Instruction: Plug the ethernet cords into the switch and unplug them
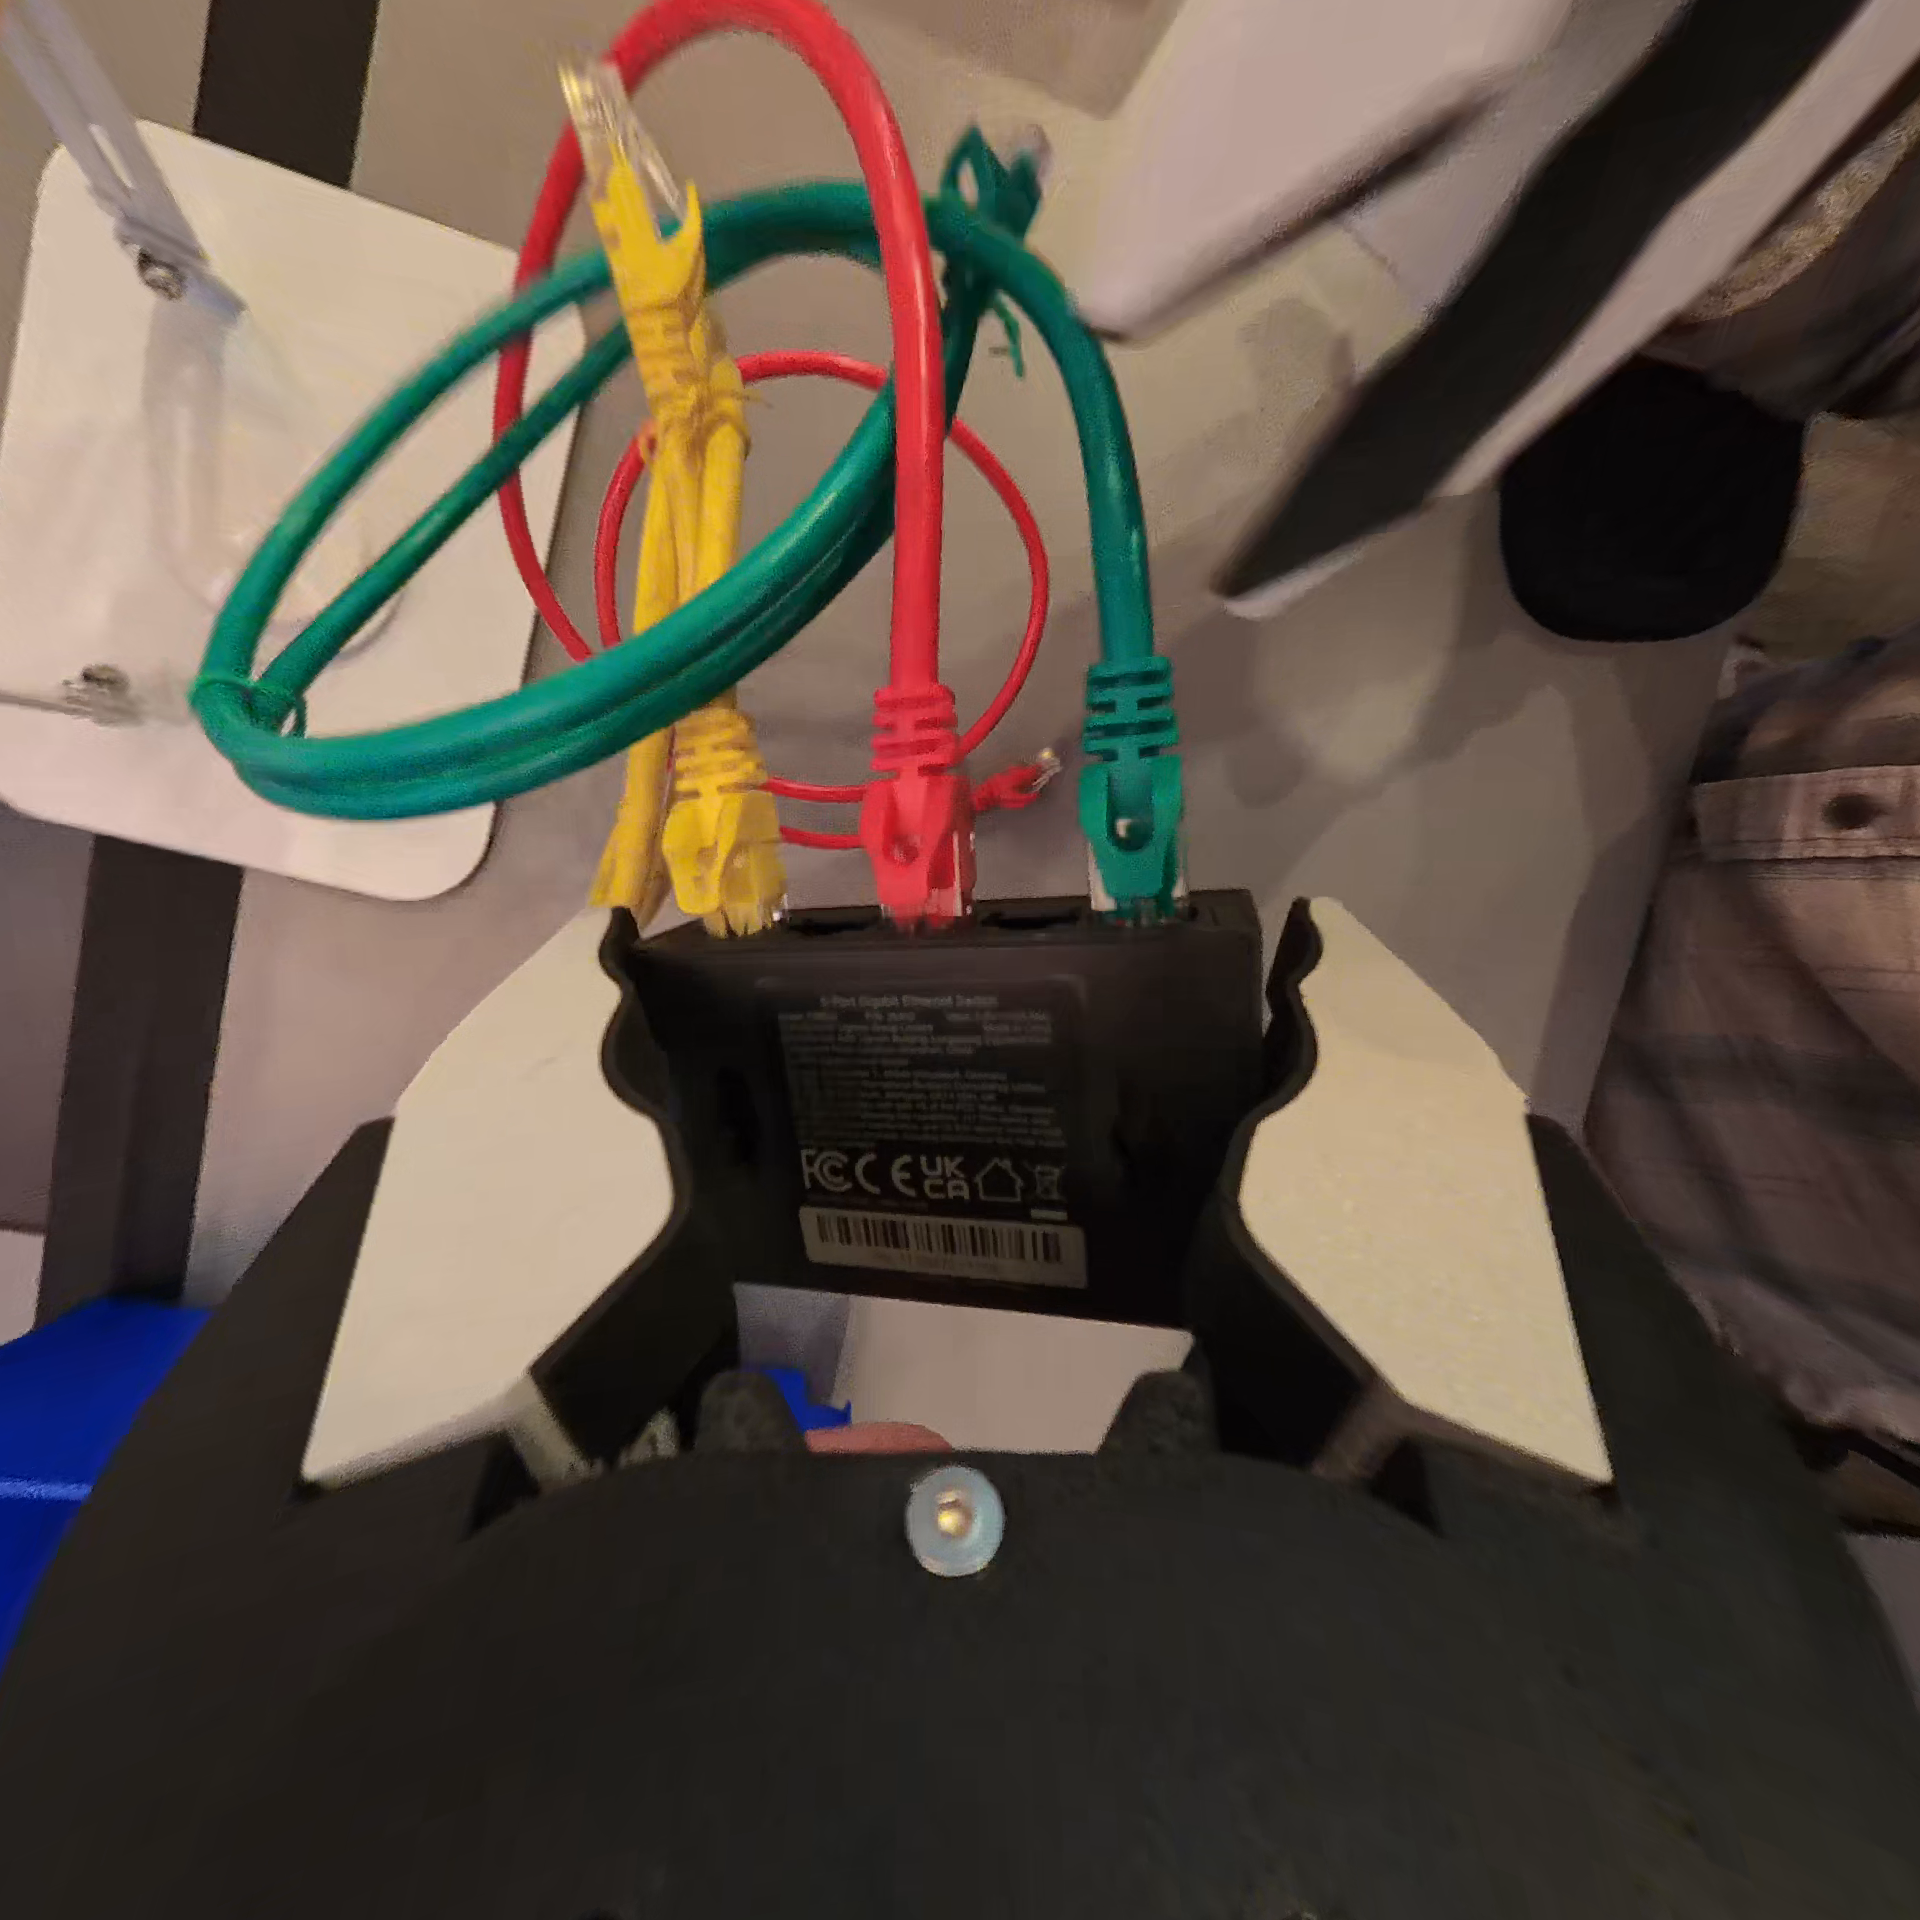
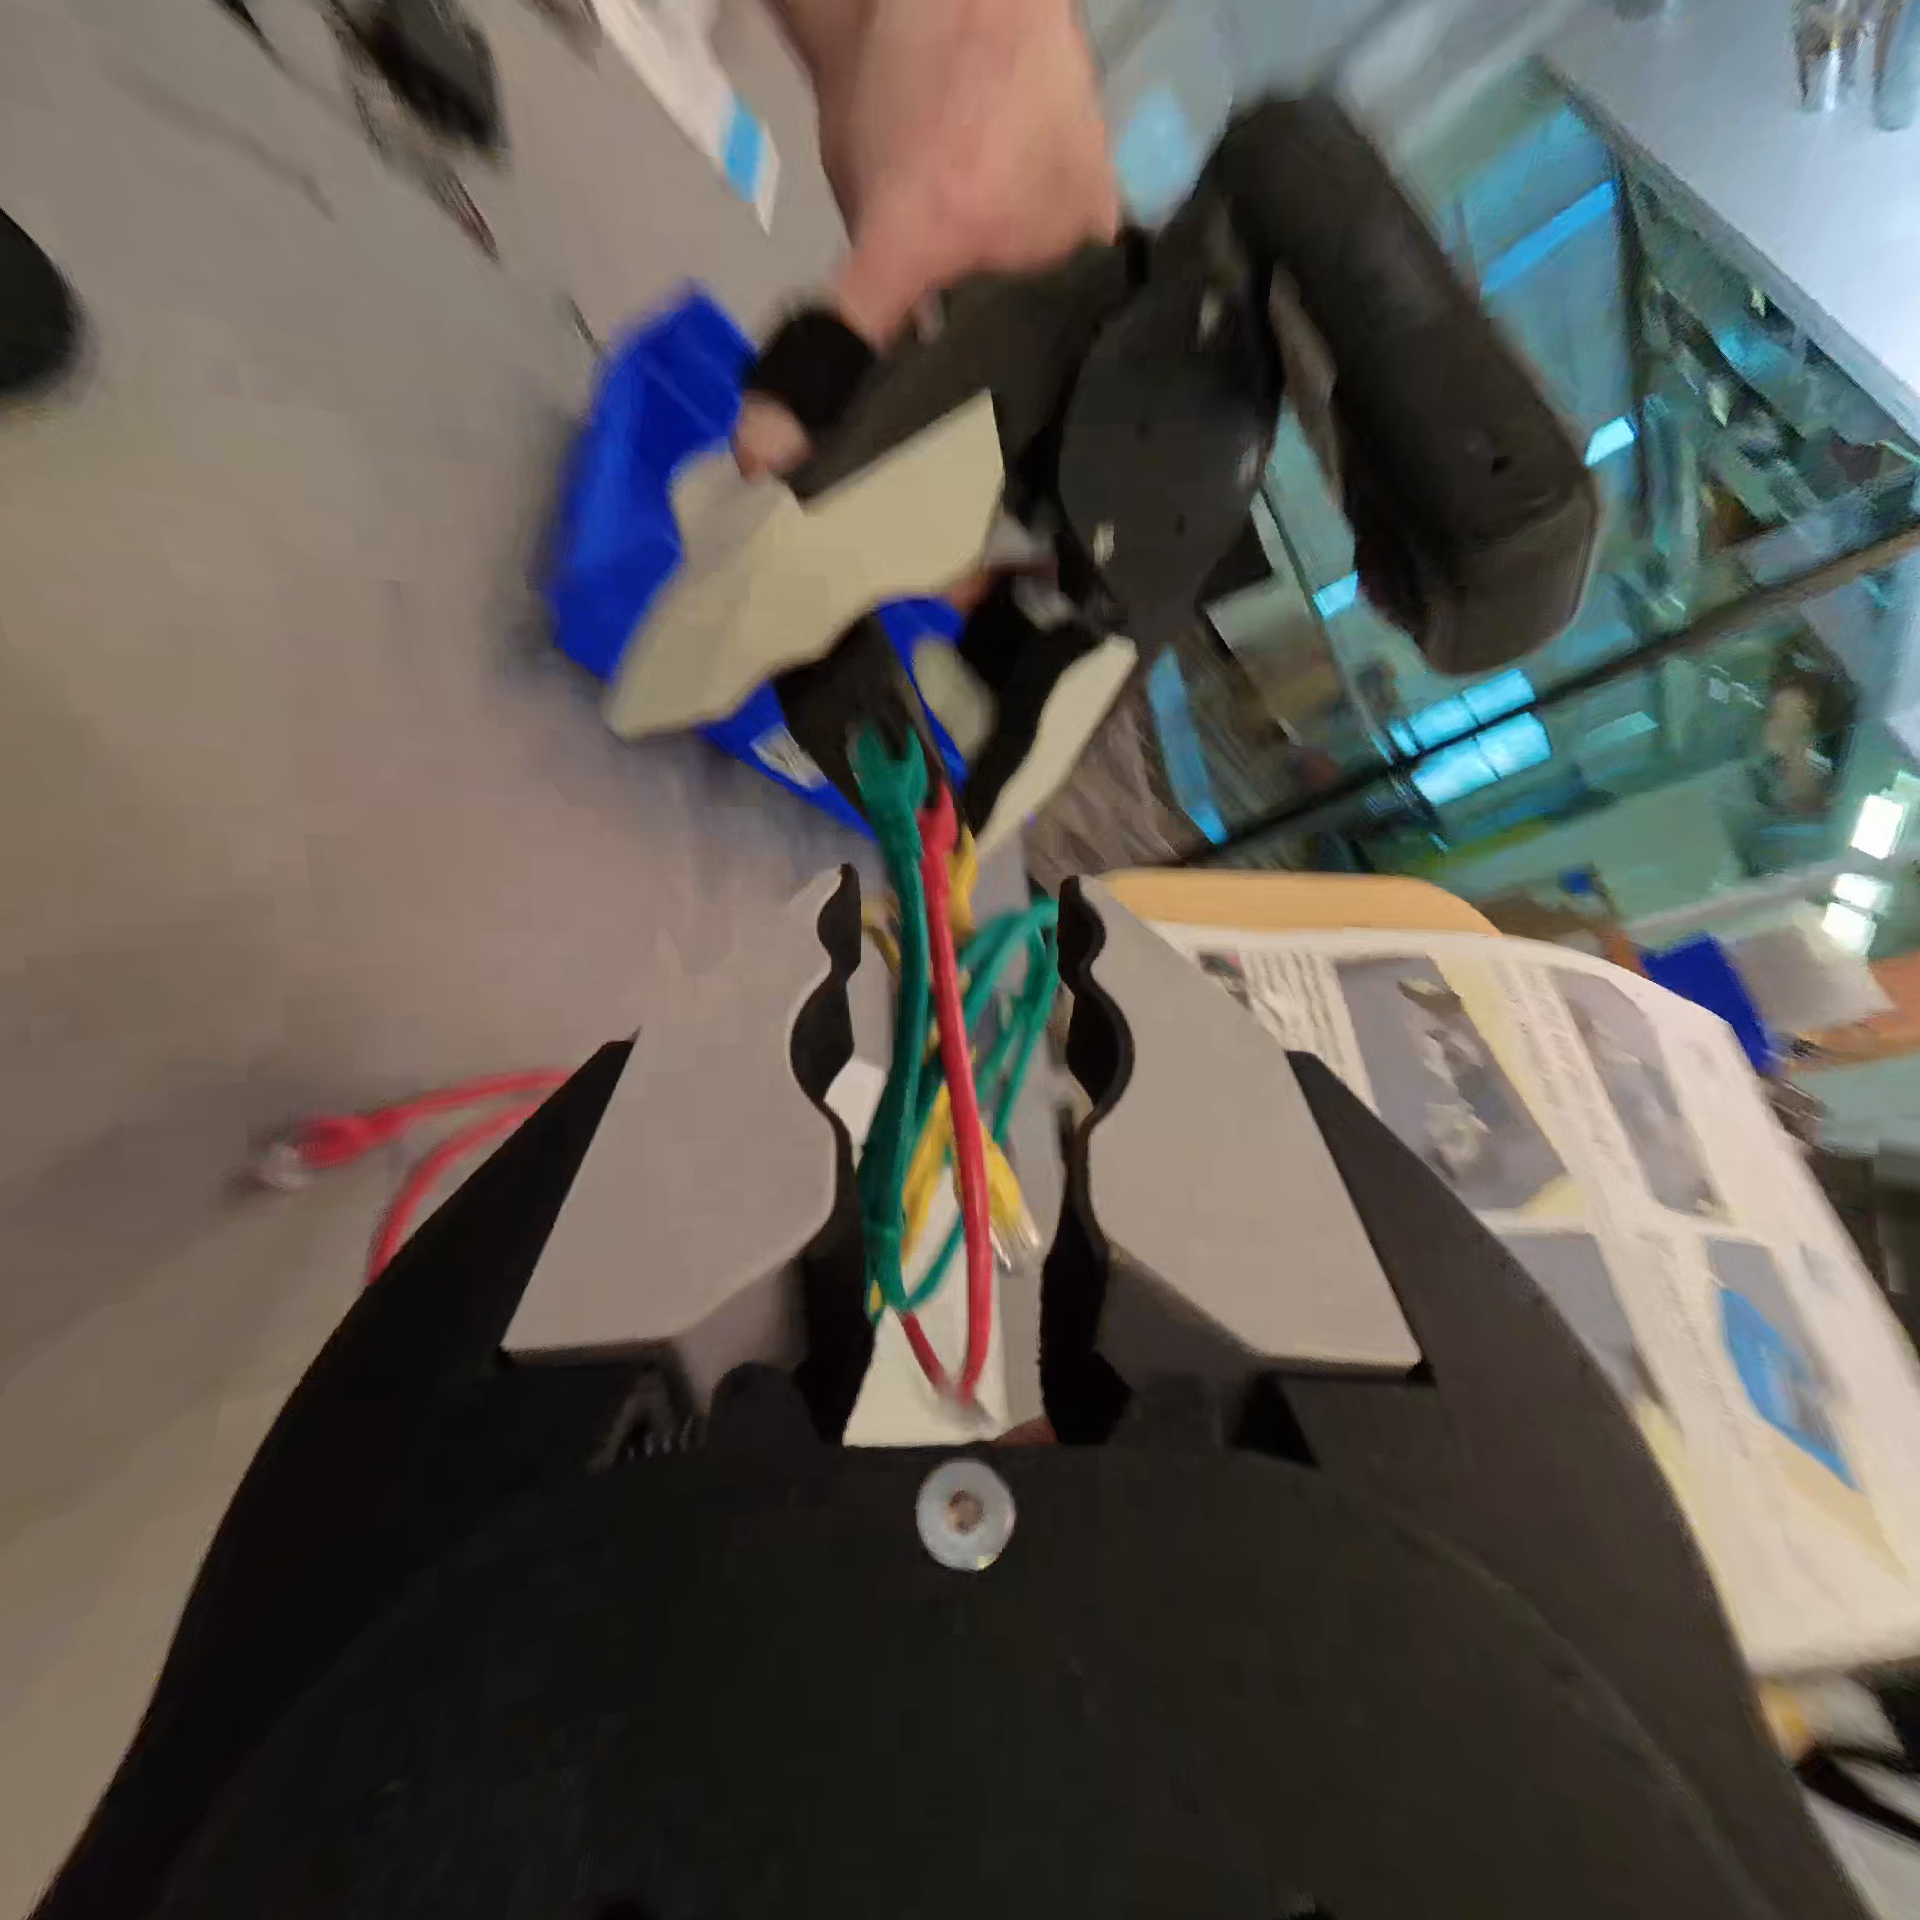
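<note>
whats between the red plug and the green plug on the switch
In the left wrist view, one empty port sits between the red plug and the green plug on the switch, which the left gripper clamps.

The grey worktop spreads out to the left of the right tongs and on beyond them. A loose red cord lies on it just left of those tongs, its clear plug pointing away from them. Farther ahead, past the fingertips, a blue bin rests on the same surface. To the right of the tongs lies a spread of newspaper.
</note>
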Demonstrator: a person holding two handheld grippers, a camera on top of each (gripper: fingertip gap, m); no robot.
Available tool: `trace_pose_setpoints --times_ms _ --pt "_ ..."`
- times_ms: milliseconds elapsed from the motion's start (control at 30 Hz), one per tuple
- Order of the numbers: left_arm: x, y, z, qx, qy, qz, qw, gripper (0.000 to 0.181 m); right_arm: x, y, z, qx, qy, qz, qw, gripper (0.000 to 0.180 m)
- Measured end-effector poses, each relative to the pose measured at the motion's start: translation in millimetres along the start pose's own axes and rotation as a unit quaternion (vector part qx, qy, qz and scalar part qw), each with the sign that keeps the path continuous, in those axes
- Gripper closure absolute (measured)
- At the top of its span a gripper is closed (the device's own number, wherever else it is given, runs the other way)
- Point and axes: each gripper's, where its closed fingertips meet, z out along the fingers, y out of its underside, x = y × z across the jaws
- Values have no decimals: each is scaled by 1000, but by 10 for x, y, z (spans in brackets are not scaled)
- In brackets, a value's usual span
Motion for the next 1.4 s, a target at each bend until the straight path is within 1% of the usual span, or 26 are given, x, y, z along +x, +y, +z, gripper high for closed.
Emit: trace_pose_setpoints --times_ms 33,67,167,200,267,300,400,533,567,700,833,900,1000,1067,1167,1200,1267,1400 --pt "0 2 2 3 11 7 1000 68 -33 -89 -49 31 -20 15 999 143" --pt "9 5 9 5 22 17 1000 68 -48 -101 -73 32 -28 14 999 143" --pt "25 17 98 4 36 29 999 68 -158 45 -14 -15 -52 -3 998 146" --pt "1 33 144 -3 31 29 999 68 -186 91 24 -22 -54 -13 998 146" --pt "-6 53 214 -11 27 34 999 68 -233 235 96 -63 -55 -38 996 146" --pt "-24 49 236 -13 18 33 999 68 -259 237 119 -66 -57 -47 995 145" --pt "-36 77 274 -30 4 44 999 68 -317 146 169 -60 -62 -61 994 139" --pt "-43 38 247 -30 -12 63 998 68 -343 29 192 -26 -66 -48 996 141" --pt "-35 28 226 -29 -10 67 997 68 -346 -31 177 -2 -73 -29 997 142" --pt "32 -52 121 -6 4 97 995 68 -199 -148 28 73 -67 34 995 147" --pt "63 -127 40 25 20 120 992 68 -26 -248 -228 128 -57 72 988 146" --pt "-3 -151 2 29 0 130 991 68 53 -266 -386 147 -61 96 983 146" --pt "-64 -227 -37 41 -33 141 989 69 163 -149 -563 135 -57 122 982 145" --pt "-116 -253 -30 25 -75 170 982 69 208 -75 -662 129 -57 138 980 144" --pt "-123 -326 34 1 -115 203 972 69 257 -27 -777 128 -48 139 981 144" --pt "-83 -368 71 1 -112 212 971 69 269 -27 -809 127 -45 137 981 144" --pt "-22 -504 138 35 -101 212 971 69 281 -38 -863 122 -40 130 983 144" --pt "90 -530 354 51 -86 219 971 69 274 -103 -932 116 -38 114 986 141"
